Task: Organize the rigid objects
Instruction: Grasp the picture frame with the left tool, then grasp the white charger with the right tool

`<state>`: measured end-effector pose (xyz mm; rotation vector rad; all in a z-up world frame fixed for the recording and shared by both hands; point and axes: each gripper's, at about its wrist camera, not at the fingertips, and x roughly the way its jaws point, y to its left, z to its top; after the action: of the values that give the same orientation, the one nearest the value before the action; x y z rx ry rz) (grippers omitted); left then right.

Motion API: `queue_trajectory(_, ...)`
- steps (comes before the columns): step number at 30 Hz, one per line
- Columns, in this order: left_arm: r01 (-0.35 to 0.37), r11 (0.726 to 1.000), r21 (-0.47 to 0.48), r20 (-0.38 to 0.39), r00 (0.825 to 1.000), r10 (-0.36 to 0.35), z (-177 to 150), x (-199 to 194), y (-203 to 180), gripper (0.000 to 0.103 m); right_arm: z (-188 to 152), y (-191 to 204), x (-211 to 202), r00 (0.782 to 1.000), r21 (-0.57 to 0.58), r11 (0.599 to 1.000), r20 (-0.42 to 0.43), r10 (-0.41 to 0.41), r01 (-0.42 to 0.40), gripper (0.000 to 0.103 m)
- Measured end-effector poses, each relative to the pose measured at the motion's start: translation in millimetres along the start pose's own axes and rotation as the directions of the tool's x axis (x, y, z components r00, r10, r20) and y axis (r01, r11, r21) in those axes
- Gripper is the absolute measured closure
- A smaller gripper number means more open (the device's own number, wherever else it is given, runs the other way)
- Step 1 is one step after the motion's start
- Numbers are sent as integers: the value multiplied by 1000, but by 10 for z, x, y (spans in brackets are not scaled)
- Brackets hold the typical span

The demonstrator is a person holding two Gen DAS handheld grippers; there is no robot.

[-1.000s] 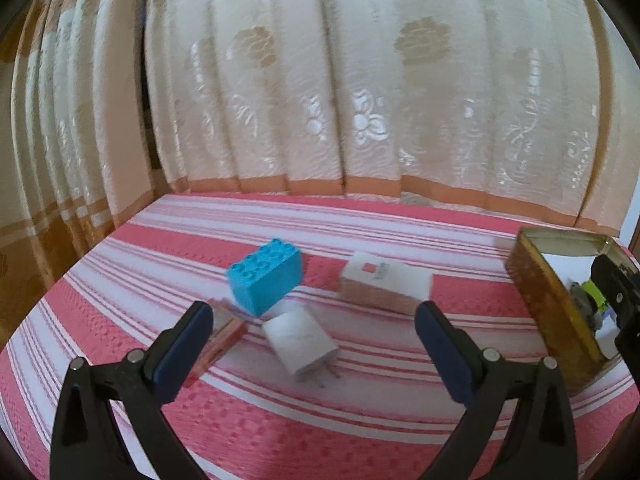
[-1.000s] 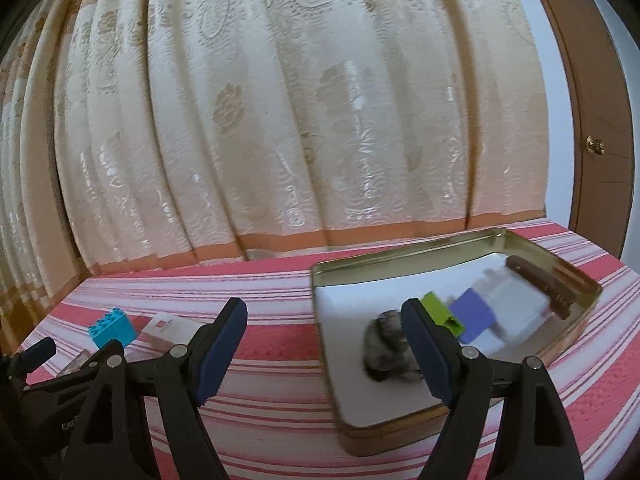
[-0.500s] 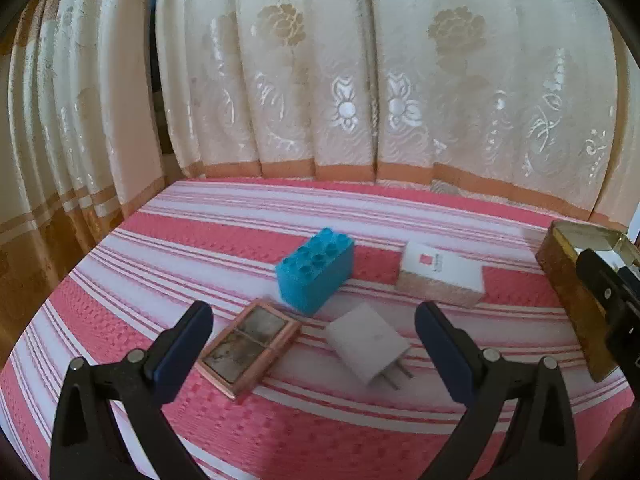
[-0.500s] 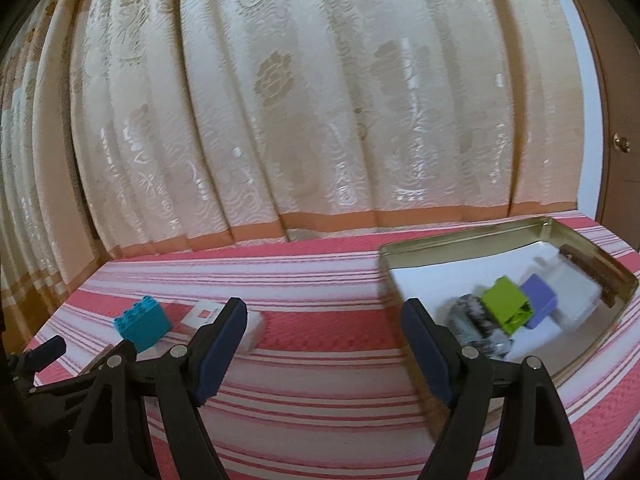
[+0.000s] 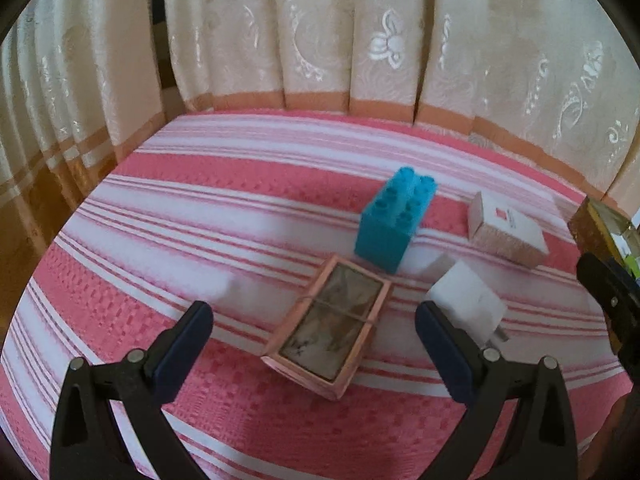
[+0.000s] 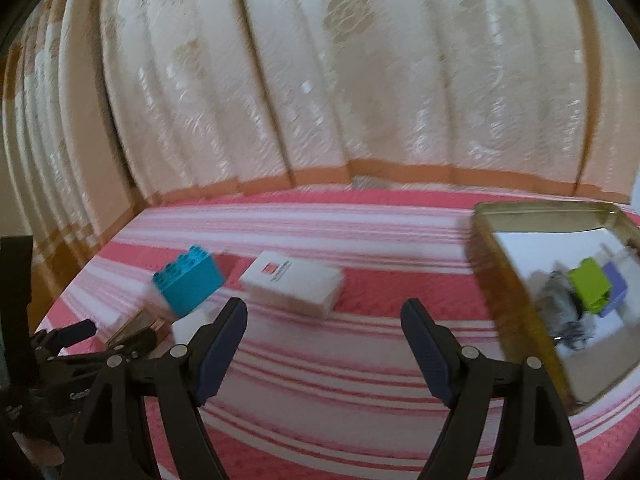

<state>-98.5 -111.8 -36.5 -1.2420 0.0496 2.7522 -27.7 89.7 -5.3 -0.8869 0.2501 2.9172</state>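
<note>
In the left wrist view, the left gripper (image 5: 312, 344) is seen with jaws spread wide and empty, and the pink framed box (image 5: 330, 330) lies between the fingertips at lower centre, its long axis running from lower left to upper right. In the right wrist view, the right gripper (image 6: 324, 344) is likewise wide and empty; the white box (image 6: 294, 282) lies just above the fingertip gap, and the gold tin (image 6: 516, 292) sits at the right edge.
</note>
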Motion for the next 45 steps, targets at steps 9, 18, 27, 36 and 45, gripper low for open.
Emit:
queue_trajectory(9, -32, 998, -48, -78, 997, 29, -6, 138, 130, 6, -39, 300, 47, 997, -98, 992, -32, 71, -73, 22)
queue_trajectory(18, -4, 999, -38, -38, 999, 3, -9, 63, 108, 51, -49, 456, 197, 987, -110, 985, -105, 118, -129, 22)
queue_trajectory(27, 10, 980, -197, 15, 1000, -8, -34, 14, 369, 57, -82, 745, 415, 969, -160, 973, -206, 133, -168, 28)
queue_trajectory(36, -71, 971, -227, 88, 992, 94, -51, -84, 467, 57, -155, 1002, 618, 954, -264, 952, -291, 73, -154, 58)
queue_trajectory(45, -57, 972, -227, 148, 985, 92, -42, -186, 450, 57, -86, 689, 514, 963, -109, 977, -223, 154, -182, 63)
